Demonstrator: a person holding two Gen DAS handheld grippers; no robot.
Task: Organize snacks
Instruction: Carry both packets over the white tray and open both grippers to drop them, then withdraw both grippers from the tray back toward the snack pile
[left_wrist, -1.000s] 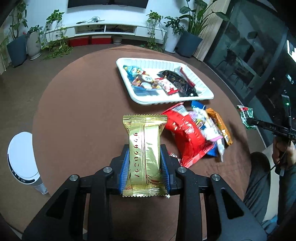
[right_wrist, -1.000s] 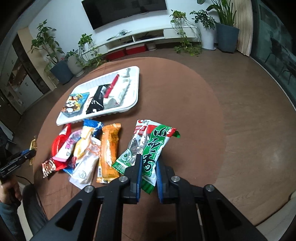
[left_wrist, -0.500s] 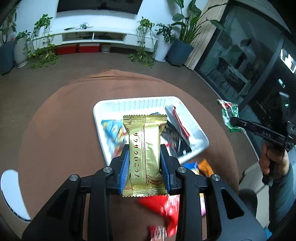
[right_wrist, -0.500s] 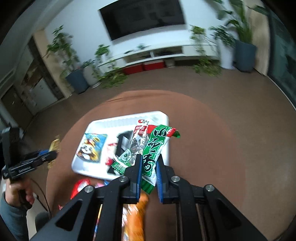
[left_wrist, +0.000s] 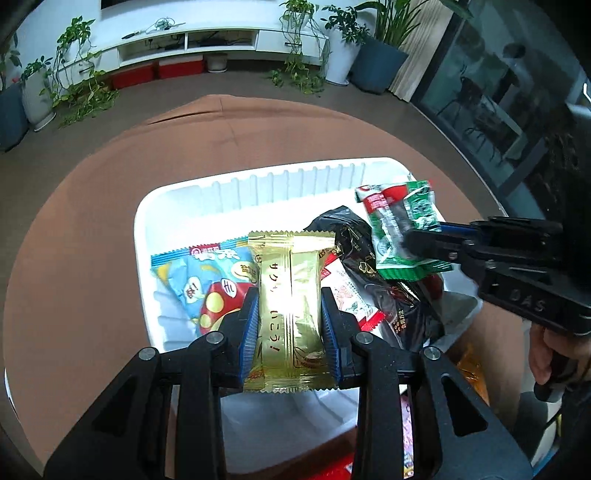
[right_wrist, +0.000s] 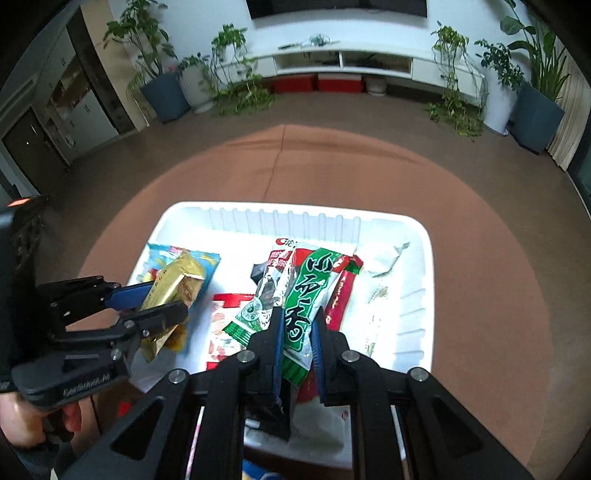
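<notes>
Two light, crinkly packets hang over the white tray (left_wrist: 236, 184). The left gripper (left_wrist: 290, 325) pinches the gold wafer packet (left_wrist: 288, 295) across its middle. The right gripper (right_wrist: 298, 334) clamps the limp green snack packet (right_wrist: 304, 299) low down; both films look slippery.

**Foil, film and ribbed plastic over matt cloth**

I see a glossy gold foil wrapper (left_wrist: 290, 314) clamped between my left gripper's (left_wrist: 290, 325) ridged blue plastic pads (left_wrist: 249, 325). My right gripper (right_wrist: 297, 343) pinches a shiny green film packet (right_wrist: 301, 306). Both gripper frames look like matt black plastic with small metal screws. The white tray (left_wrist: 258, 186) is smooth, ribbed plastic. The brown tablecloth (left_wrist: 110, 184) looks matt and creased.
</notes>
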